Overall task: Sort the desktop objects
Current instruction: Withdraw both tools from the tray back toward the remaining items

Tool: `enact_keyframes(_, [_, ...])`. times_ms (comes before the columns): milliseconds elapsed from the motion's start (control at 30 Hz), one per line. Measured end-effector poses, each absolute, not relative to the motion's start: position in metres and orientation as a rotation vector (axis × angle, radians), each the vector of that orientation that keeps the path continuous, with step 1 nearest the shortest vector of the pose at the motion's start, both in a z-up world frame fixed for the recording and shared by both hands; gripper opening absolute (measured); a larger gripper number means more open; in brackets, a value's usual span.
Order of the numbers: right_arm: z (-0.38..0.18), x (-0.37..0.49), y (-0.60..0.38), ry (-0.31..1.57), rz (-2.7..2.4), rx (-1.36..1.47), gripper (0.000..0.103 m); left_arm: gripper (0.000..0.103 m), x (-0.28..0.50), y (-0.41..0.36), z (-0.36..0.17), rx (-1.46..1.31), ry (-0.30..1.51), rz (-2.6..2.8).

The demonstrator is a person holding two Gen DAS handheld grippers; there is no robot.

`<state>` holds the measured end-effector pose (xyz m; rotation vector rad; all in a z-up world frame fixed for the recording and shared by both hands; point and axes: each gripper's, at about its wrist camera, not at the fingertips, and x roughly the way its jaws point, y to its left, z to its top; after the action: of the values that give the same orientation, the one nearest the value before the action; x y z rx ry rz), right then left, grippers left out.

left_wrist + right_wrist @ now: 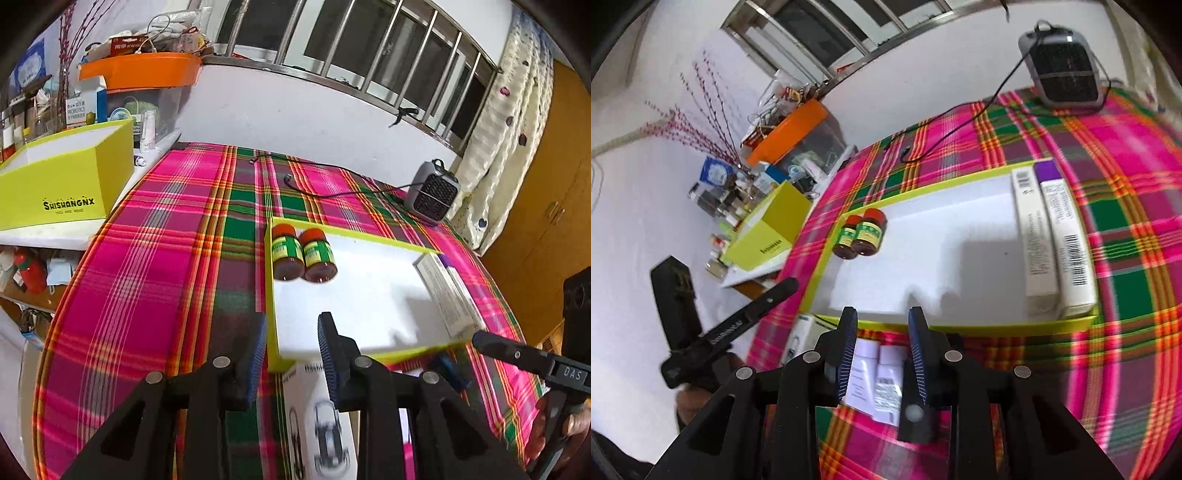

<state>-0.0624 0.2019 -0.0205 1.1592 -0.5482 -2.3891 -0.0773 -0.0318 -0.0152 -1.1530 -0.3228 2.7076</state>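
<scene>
Where the left wrist view reaches its lower edge, the left gripper [291, 354] stands with its jaws spread and nothing pinched between them. Below the gap lies a white carton printed with a car [317, 424], blurred and partly covered by the right-hand finger, so its far end is hard to make out. Just ahead of the fingertips sits the shallow yellow-rimmed tray [271, 295] on the plaid tablecloth [147, 277]. Two red-capped jars [303, 254] lie side by side, touching, in the tray's far left corner. Long flat boxes [447, 291] lie along its right side, their print too smeared to read. At the right edge the right gripper [480, 338] shows only as one black finger, with part of a hand [565, 424] cut off by the frame. A small grey heater [432, 192] stands beyond the tray, well apart.

Seen from the right wrist view, the right gripper [882, 332] also has its jaws parted and grips nothing. Between and under the fingers lie two white packets [879, 380], partly hidden by the fingers; whether the pads touch them cannot be told. The tray [960, 326] lies just past the fingertips, with the jars [860, 236] at its far left and the long boxes [1052, 240] at its right. The left gripper [790, 286] enters blurred at the left, only one finger clear. The carton [801, 339] peeks out beside the tray's near left corner.
</scene>
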Motion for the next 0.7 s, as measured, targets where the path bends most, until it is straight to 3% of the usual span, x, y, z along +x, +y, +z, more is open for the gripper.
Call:
enact_keyframes(367, [-0.025, -0.034, 0.202, -0.284, -2.519, 1.177, 0.03, 0.032, -0.038, -0.024, -0.023, -1.202, -0.23, 2.705])
enact_keyframes(700, [-0.043, -0.024, 0.193, -0.2, -2.512, 1.226, 0.03, 0.036, -0.021, -0.017, -0.026, -1.212, -0.188, 2.681])
